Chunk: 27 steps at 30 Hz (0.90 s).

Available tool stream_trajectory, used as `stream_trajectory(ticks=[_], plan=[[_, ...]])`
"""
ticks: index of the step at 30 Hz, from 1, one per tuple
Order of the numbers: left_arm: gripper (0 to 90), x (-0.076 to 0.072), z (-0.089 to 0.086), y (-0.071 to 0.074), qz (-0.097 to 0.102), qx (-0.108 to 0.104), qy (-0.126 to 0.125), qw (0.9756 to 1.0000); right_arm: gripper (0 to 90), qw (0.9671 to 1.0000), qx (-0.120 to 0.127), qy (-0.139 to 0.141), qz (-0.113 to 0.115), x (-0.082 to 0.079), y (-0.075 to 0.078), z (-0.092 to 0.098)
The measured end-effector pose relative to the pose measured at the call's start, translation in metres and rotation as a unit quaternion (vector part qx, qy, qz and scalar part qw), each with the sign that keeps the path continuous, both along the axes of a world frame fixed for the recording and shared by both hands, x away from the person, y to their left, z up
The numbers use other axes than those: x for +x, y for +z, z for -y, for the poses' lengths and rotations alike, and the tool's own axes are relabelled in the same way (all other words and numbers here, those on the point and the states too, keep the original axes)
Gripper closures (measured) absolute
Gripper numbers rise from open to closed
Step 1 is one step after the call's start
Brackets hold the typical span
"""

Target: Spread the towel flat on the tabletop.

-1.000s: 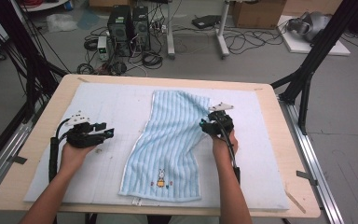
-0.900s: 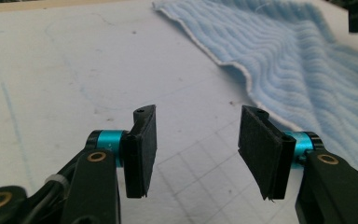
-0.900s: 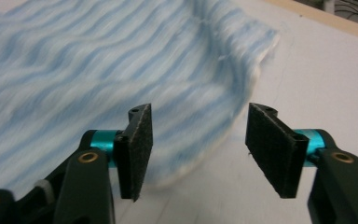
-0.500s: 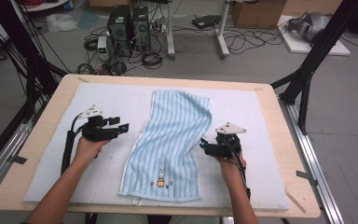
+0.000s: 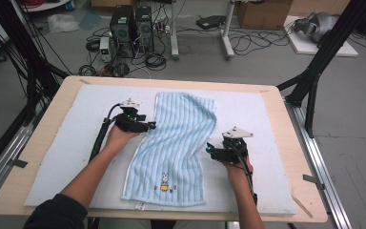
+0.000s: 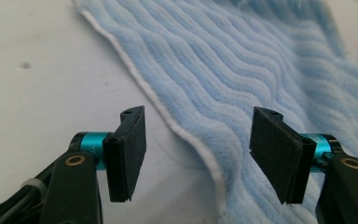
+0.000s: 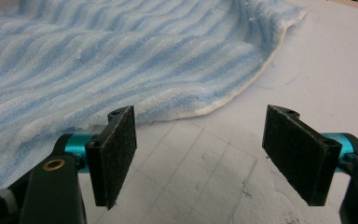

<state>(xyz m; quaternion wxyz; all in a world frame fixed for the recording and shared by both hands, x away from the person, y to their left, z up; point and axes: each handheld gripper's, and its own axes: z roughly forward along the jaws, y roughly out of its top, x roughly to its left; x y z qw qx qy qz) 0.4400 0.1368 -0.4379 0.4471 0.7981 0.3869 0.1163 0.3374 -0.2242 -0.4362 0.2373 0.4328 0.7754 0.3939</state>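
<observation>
A workshop floor with cables, two computer towers and a cardboard box lies beyond my desk [image 5: 286, 143], whose wooden top carries a white mat [image 5: 76, 143].

My left tool [image 5: 148, 125] stands wide open with nothing between its pads [image 6: 129, 154]; its jaws have just been opening. It sits at the towel's left long edge, and in the left gripper view the white hem runs between the two pads without either one pressing on it. My right tool [image 5: 209, 150] is open about as wide and holds nothing as well, having also just opened its jaws. It faces the towel's right long edge, which curves past just ahead of the pads in the right gripper view, with bare mat between them.

The towel [image 5: 178, 143] lies flat along the middle of the mat, striped pale blue, with a small embroidered rabbit [image 5: 164, 182] near my end. I judge it light, soft and floppy: it will sag and fold wherever it is unsupported, and the plush pile should grip well against the pads. The firm hemmed edge or a corner is the best place to pinch it.

Count: one towel, one mat, two tools.
</observation>
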Motion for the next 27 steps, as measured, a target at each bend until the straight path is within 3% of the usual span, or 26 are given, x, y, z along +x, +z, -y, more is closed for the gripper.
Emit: stream_trajectory(ticks=[4, 6, 8, 10, 13, 15, 19, 21, 24, 27], plan=[[42.1, 0.004, 0.017, -0.009, -0.001, 0.051, -0.006, 0.9987, 25.6, 1.0000, 0.002, 0.001, -0.001, 0.000, -0.001, 0.001], [50.6, 0.003, 0.019, -0.009, 0.023, 0.079, -0.013, 0.9965, 25.6, 1.0000, 0.002, 0.002, 0.000, 0.000, -0.001, 0.001], [72.7, 0.003, 0.016, -0.008, 0.018, 0.073, -0.028, 0.9968, 25.6, 1.0000, 0.003, 0.002, -0.001, 0.000, -0.001, 0.001], [83.4, 0.005, 0.011, -0.008, 0.008, 0.065, -0.025, 0.9976, 25.6, 1.0000, 0.002, 0.003, -0.001, 0.000, -0.001, 0.001], [84.9, 0.008, 0.000, -0.007, -0.007, 0.054, -0.002, 0.9985, 25.9, 1.0000, 0.001, 0.007, -0.004, 0.000, -0.002, -0.001], [85.0, 0.008, -0.011, -0.007, -0.003, 0.057, 0.020, 0.9981, 26.0, 1.0000, 0.001, 0.006, -0.005, 0.000, -0.002, -0.002], [84.9, 0.010, -0.041, -0.007, -0.020, 0.044, 0.059, 0.9971, 26.3, 0.9999, 0.005, 0.007, -0.009, 0.001, -0.004, -0.004], [84.9, 0.009, -0.054, -0.006, -0.008, 0.036, 0.080, 0.9961, 27.8, 0.9998, 0.013, 0.009, -0.013, 0.002, -0.004, -0.006], [84.8, 0.008, -0.064, -0.008, -0.014, 0.028, 0.090, 0.9955, 38.5, 0.9989, 0.036, 0.023, -0.017, 0.005, -0.004, -0.015], [84.5, 0.007, -0.067, -0.011, -0.014, 0.021, 0.091, 0.9955, 49.5, 0.9978, 0.041, 0.046, -0.025, 0.011, -0.004, -0.031]])
